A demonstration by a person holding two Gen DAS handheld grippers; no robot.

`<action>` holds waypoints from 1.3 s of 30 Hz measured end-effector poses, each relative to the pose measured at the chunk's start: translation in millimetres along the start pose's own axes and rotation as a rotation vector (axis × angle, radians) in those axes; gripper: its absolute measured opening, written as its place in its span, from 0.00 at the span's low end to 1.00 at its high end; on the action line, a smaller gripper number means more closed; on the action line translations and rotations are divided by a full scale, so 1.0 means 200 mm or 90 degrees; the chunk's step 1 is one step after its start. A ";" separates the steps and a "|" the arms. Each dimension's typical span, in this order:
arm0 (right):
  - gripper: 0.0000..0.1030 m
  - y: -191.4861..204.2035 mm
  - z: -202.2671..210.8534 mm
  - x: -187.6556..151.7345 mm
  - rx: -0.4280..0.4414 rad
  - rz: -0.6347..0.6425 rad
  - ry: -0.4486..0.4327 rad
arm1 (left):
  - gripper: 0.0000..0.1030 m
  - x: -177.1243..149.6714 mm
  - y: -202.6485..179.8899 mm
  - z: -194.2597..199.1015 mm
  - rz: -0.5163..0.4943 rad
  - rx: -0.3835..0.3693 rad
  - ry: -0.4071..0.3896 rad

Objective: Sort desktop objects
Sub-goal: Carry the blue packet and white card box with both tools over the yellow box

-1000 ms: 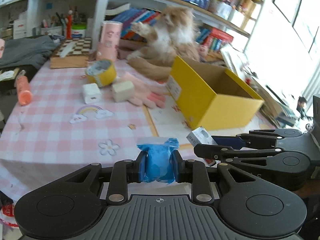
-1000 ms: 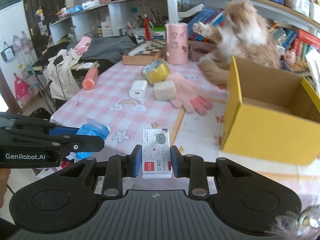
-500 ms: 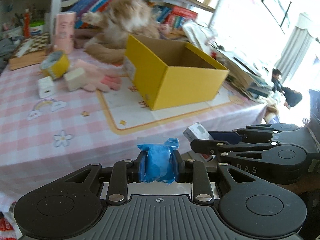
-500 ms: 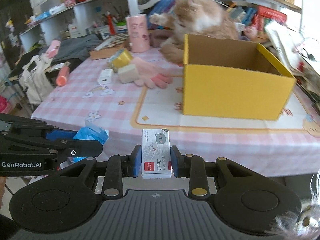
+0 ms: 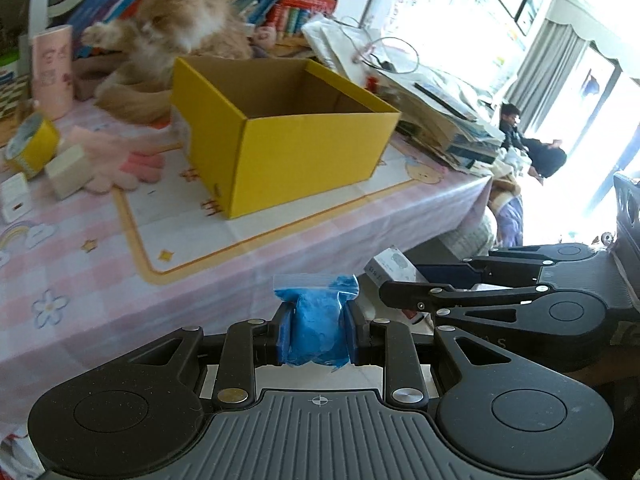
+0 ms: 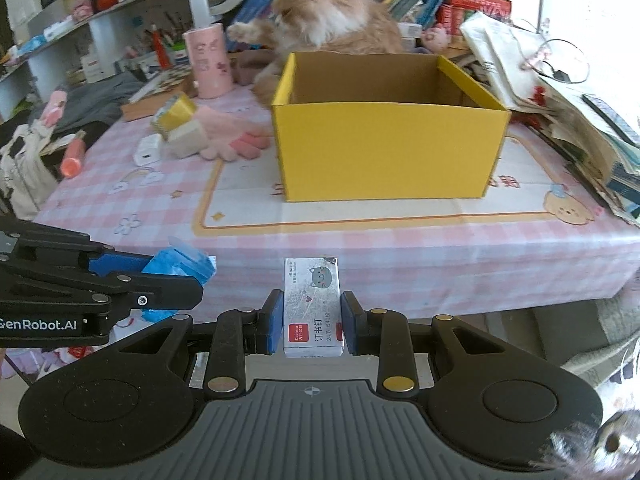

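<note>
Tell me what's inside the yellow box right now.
The yellow box shows only bare brown inner walls in both views; nothing sticks up above its rim. Its floor is hidden by the near wall, so flat items there can't be ruled out.

Table (image 6: 400,248): covered by a pink-and-white checked cloth with rainbow, flower and star prints; a paler panel with an orange border lies in its middle.
Shelves (image 6: 100,20): white, running along the far wall behind the table, crowded with bottles, boxes and pens.
Books (image 5: 296,8): a row on the shelf at table height, mostly red and blue spines.
Paper stack (image 5: 440,120): heaped on the table's right end, leaning outward.
Window (image 5: 460,20): large, at right, very bright and washed out.
Curtain (image 5: 560,64): grey, hanging beside the window.
Person (image 5: 520,136): seated low near the window, in dark clothing.
Light: strong daylight from the right.
</note>
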State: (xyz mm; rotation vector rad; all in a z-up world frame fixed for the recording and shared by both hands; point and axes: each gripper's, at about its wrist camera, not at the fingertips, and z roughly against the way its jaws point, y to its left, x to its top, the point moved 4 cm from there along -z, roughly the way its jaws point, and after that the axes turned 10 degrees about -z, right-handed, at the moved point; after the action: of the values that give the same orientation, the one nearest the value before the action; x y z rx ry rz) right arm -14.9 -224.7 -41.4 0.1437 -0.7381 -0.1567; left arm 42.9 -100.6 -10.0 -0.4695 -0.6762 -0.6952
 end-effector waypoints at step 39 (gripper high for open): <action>0.27 -0.55 -0.25 0.94 0.096 0.066 -0.111 | 0.25 0.95 0.02 -0.44 -0.066 0.114 -0.126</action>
State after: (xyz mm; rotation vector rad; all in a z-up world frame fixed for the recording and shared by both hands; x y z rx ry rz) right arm 146.6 -364.6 25.4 0.2366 -0.9299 -0.0144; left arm 190.1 -230.4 61.2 -0.3428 -0.9461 -0.6833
